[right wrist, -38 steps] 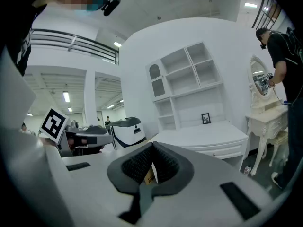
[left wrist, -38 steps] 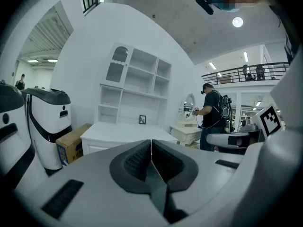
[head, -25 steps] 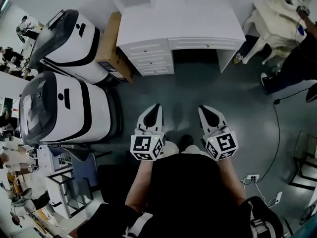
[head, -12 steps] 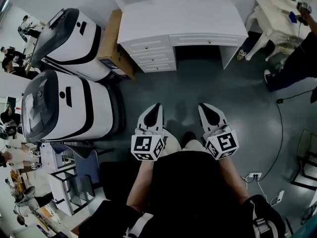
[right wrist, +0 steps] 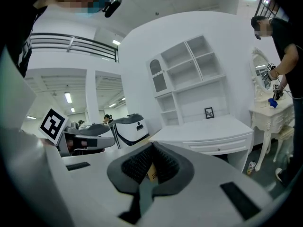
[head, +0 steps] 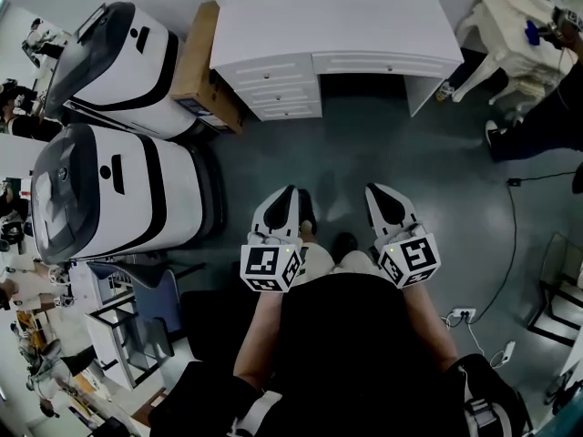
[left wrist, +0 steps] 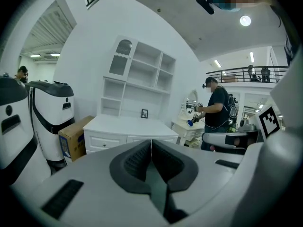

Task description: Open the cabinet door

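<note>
Head view: left gripper (head: 290, 194) & right gripper (head: 378, 191) were held low, both w/ jaws pressed together, empty. White cabinet (head: 332, 35) stood well ahead across the floor (head: 364, 162), its arched door (left wrist: 123, 56) apparently closed. Approach step, prob.; next move called for closing in and spreading jaws at the door.

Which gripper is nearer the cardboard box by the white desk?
Left. The left gripper is back from the cardboard box, to its right; the right gripper is farther right.
</note>
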`<state>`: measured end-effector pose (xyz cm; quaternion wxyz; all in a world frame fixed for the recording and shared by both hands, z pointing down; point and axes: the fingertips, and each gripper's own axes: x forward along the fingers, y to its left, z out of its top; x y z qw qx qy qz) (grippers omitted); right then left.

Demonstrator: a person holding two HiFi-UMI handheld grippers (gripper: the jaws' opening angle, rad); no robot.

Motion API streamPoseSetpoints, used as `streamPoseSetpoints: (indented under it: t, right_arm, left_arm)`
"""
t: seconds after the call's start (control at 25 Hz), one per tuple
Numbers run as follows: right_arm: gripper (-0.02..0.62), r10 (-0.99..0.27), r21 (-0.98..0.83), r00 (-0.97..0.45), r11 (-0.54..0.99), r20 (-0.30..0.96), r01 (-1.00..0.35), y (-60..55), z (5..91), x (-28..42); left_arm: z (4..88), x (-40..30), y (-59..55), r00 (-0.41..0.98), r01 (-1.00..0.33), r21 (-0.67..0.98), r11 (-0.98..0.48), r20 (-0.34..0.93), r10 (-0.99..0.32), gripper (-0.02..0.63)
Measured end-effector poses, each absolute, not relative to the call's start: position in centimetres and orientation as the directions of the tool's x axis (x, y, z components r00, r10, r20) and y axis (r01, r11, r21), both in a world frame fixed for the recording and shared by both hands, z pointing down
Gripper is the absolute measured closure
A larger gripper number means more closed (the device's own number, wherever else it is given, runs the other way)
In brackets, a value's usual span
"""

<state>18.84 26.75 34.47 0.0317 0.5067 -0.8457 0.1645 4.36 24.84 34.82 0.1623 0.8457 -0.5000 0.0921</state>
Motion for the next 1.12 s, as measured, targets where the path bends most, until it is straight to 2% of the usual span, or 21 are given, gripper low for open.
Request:
streamPoseSetpoints:
  t: [0.68, 1.12]
  right_arm:
    - [0.578, -0.86, -0.203, -0.461, 0.422, 0.221, -0.884, 10.7, 31.4, 9.7]
    - [0.578, -0.868, -0.209, -0.437, 0.394, 0.234, -0.895, 3.9, 32.6, 3.7]
  left_arm:
    - [33.5, -3.0, 7.7, 0.547, -0.837, 0.213, -0.504, 0.281, -0.789, 0.581]
    - [34.8, -7.6, 0.5, 0.587, -0.81, 0.215, -0.546, 0.294, -0.754, 0.581]
